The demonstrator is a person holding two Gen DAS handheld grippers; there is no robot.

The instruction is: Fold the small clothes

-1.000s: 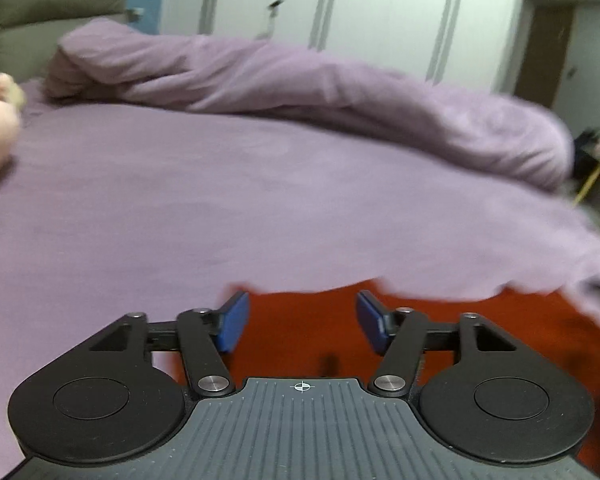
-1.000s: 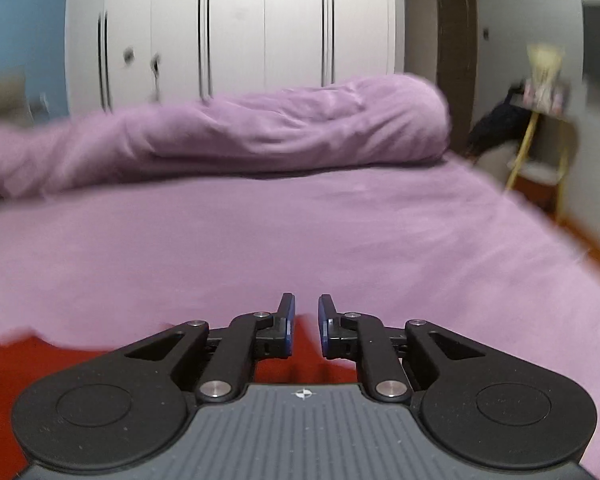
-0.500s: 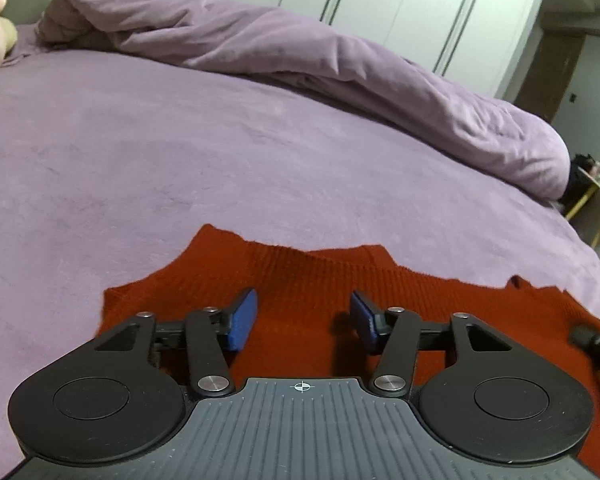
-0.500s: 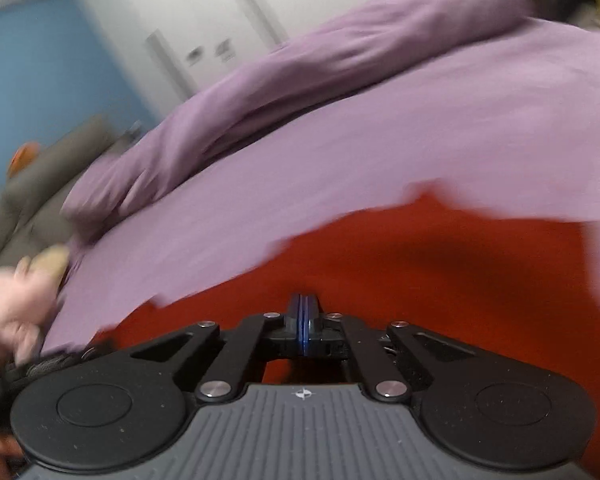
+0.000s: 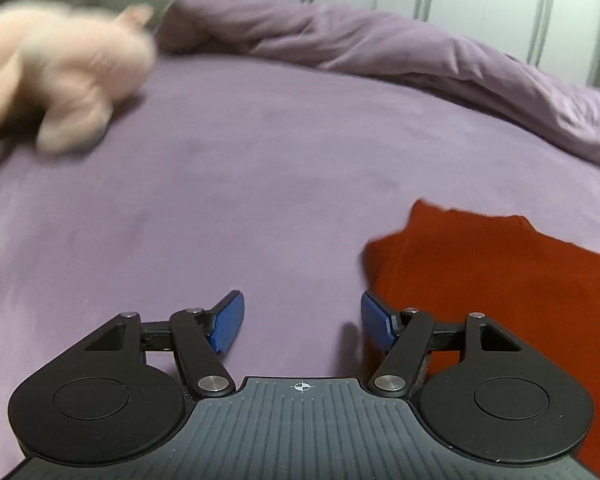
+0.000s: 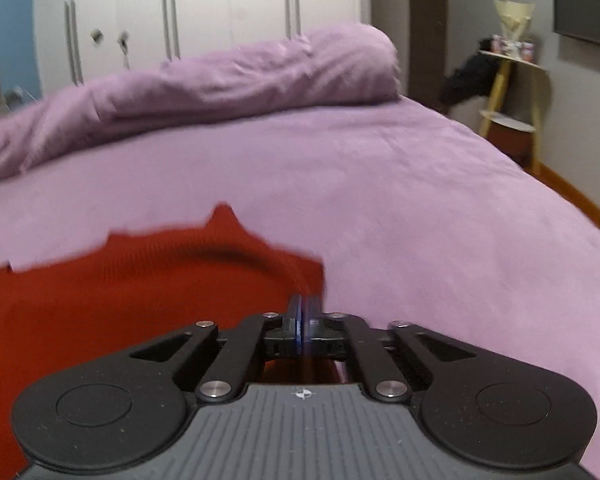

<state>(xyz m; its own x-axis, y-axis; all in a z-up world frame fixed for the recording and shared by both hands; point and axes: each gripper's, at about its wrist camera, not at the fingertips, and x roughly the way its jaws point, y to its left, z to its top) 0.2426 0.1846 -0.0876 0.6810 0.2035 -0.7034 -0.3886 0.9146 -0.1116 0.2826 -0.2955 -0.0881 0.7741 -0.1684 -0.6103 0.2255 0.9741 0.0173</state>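
2 tongs: my left gripper, just reopened, stands wide and empty beside the red garment; my right gripper looks nearly shut at its corner, grip unclear.

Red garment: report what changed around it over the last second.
The left tool swung left off the red garment and now hovers over bare purple sheet, jaws just reopened wide, nothing between them. The right tool moved to the garment's right edge, jaws opening slightly from shut; whether they pinch fabric is unclear. The garment still lies on the sheet; the rolled duvet is unchanged.
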